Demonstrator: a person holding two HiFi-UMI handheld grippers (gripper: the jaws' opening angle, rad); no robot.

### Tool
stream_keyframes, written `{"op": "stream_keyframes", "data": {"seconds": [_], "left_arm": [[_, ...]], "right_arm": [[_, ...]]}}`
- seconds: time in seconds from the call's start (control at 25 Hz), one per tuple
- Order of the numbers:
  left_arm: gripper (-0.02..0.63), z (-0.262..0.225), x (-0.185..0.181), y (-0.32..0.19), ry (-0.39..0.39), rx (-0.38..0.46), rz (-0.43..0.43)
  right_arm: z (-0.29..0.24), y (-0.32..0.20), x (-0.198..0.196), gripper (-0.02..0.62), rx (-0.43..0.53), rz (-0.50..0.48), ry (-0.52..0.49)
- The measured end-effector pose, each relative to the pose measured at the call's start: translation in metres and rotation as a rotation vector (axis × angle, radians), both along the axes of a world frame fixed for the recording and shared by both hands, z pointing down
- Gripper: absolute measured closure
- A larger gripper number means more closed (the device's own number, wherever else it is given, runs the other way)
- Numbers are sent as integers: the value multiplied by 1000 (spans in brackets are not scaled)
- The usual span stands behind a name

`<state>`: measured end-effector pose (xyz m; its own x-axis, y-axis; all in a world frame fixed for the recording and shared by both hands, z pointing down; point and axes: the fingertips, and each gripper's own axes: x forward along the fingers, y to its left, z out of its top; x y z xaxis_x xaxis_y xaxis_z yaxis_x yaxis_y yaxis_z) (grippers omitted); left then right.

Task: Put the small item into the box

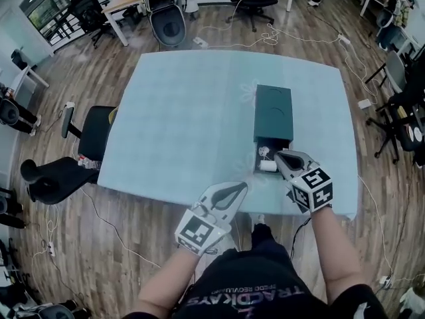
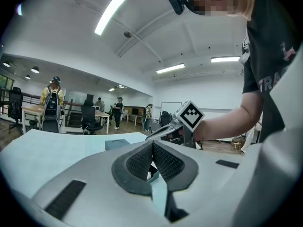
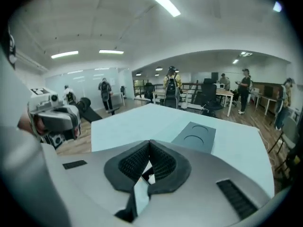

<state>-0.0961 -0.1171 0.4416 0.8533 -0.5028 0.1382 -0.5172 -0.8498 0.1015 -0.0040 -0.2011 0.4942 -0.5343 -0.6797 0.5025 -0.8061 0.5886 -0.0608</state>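
A dark green box point(image 1: 273, 111) lies on the pale blue table point(image 1: 186, 111), right of the middle. Its drawer point(image 1: 260, 159) is pulled out toward me, and a small white item point(image 1: 267, 167) lies inside. My right gripper point(image 1: 279, 155) hovers just over the drawer's right side, shut, with the jaw tips touching and nothing seen between them. In the right gripper view the gripper point(image 3: 149, 144) points at the box lid point(image 3: 195, 135). My left gripper point(image 1: 243, 186) is shut and empty above the table's front edge, left of the drawer; its own view shows the closed gripper point(image 2: 152, 145).
A black office chair point(image 1: 93, 135) stands at the table's left side, and another chair point(image 1: 167, 25) sits beyond the far edge. Cables run across the wooden floor. Several people stand by desks in the background point(image 3: 171, 86).
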Motion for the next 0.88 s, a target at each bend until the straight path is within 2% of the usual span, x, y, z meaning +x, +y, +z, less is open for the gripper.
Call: {"op": "stream_keyframes", "data": {"seconds": [0.12,0.24,0.48,0.88], "left_arm": [[572,-11,-8,4,19,13,16],[572,-21,-14,11,23,12,29],[572,-38,-5,32,59,21,80],[572,-46,3,53,76,10,105]], "right_arm": [[-28,18,3,576,58,79,-101],[-48,39,6,575,109,133,-145],[-73,86,12,575,178,195,-146],[-92,123,6,577,205,220,-174]]}}
